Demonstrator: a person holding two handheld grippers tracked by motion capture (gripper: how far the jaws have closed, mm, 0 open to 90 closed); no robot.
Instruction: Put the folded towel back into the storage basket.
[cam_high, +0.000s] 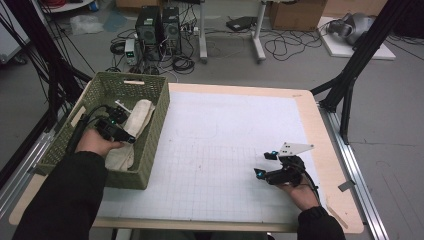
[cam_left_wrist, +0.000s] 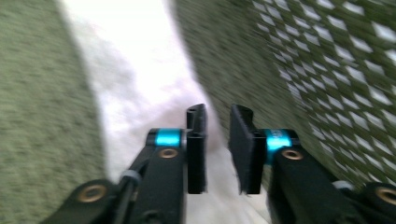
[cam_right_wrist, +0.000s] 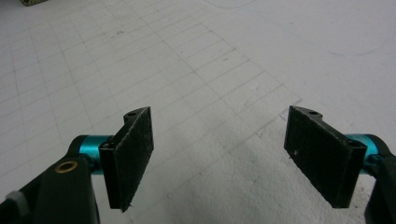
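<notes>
At the left edge of the table (cam_high: 320, 130), a green woven basket (cam_high: 150, 145) is seen, and inside it a white cloth (cam_high: 137, 117) lies crumpled lengthwise, pale and soft against the mesh walls. The left gripper (cam_high: 131, 139) is held by the left hand (cam_high: 95, 142) inside the basket, just above the cloth. Its jaws are seen in the left gripper view (cam_left_wrist: 217, 149) drawn nearly together, with a narrow gap left between the pads; nothing is pinched, and the blurred cloth (cam_left_wrist: 140, 79) lies beyond them, between the basket's green walls (cam_left_wrist: 327, 70). Near the right side of the white gridded mat (cam_high: 225, 150), the right gripper (cam_high: 265, 164) is held low with its jaws spread wide and nothing between them. The mat's fine grid lines (cam_right_wrist: 187, 60) are shown closely in the right gripper view.
</notes>
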